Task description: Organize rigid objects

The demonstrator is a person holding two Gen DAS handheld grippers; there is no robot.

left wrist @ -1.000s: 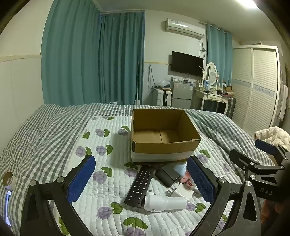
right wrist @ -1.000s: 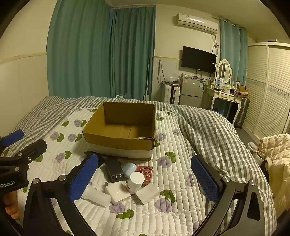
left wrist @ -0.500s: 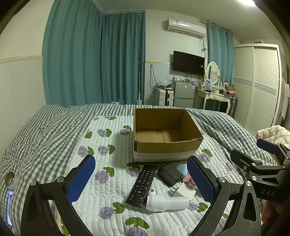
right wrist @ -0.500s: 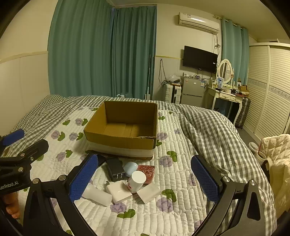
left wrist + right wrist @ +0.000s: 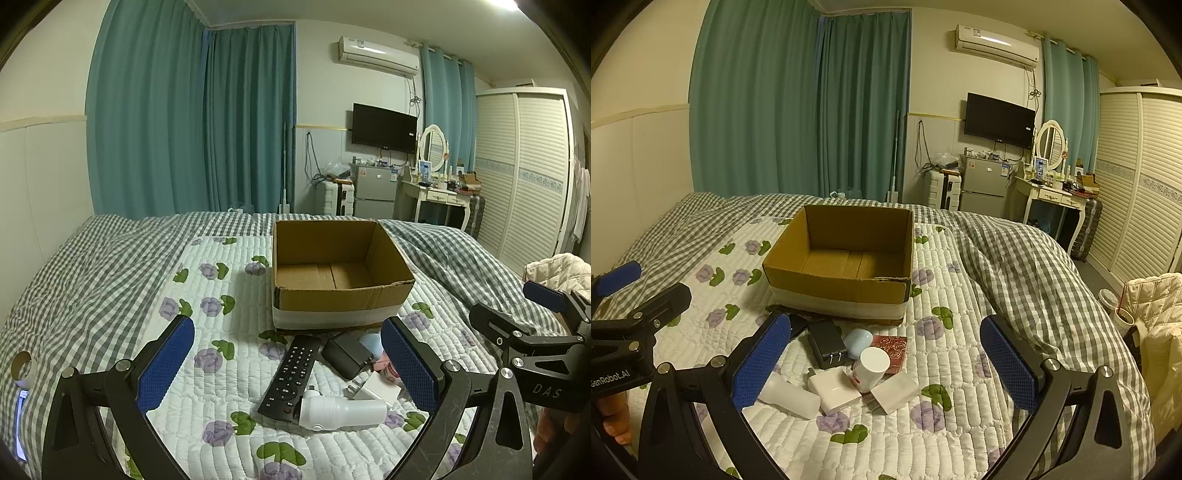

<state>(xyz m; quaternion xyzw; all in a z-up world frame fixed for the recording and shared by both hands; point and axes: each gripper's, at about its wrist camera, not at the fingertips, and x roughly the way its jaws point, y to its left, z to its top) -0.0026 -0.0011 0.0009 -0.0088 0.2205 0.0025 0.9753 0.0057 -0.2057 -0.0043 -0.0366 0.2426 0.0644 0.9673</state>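
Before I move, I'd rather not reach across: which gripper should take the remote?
Left. The remote lies between the open left gripper's fingers; the right gripper faces the chargers, with the remote mostly hidden.

Both fisheye views look forward over the quilted floral bed [image 5: 221, 280] toward the far curtained wall. The left wrist view sits left of the open brown cardboard box [image 5: 340, 299], the right wrist view right of it. Both share the box, the small-object pile before it, and each other's hand-held gripper at the frame edge.
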